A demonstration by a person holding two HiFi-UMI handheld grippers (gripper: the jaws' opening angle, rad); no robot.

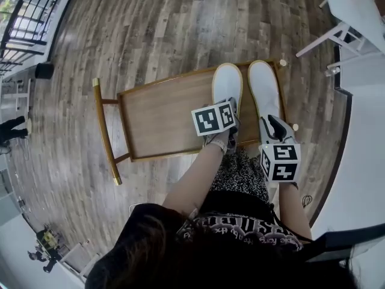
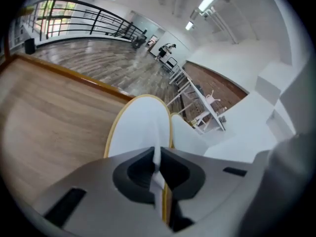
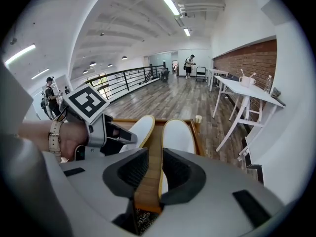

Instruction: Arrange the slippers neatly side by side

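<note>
Two flat white slippers with tan-edged soles lie side by side, toes pointing away from the person, at the right end of a low rectangular wooden table (image 1: 162,116) with a raised rim; the left slipper (image 1: 227,83) and the right slipper (image 1: 263,89) are parallel, with a narrow strip of bare table between them; both heels sit near the table's near edge.

The left tool (image 1: 228,108) is positioned at the heel end of the left slipper; in the left gripper view its jaws are pressed almost together on a thin fold of white material belonging to the left slipper (image 2: 140,127), with the right slipper (image 2: 190,137) just beside it.

The right tool (image 1: 274,125) is positioned at the heel end of the right slipper; in the right gripper view its jaws (image 3: 150,174) are spread; bare table (image 3: 155,132) shows in the gap, and the inner edge of the right slipper (image 3: 177,135) runs along the right-hand jaw; no clamping is visible.

The table stands on a grey-brown plank floor (image 1: 150,29); a white table with slanted legs (image 3: 244,90) stands to the right, well apart.
</note>
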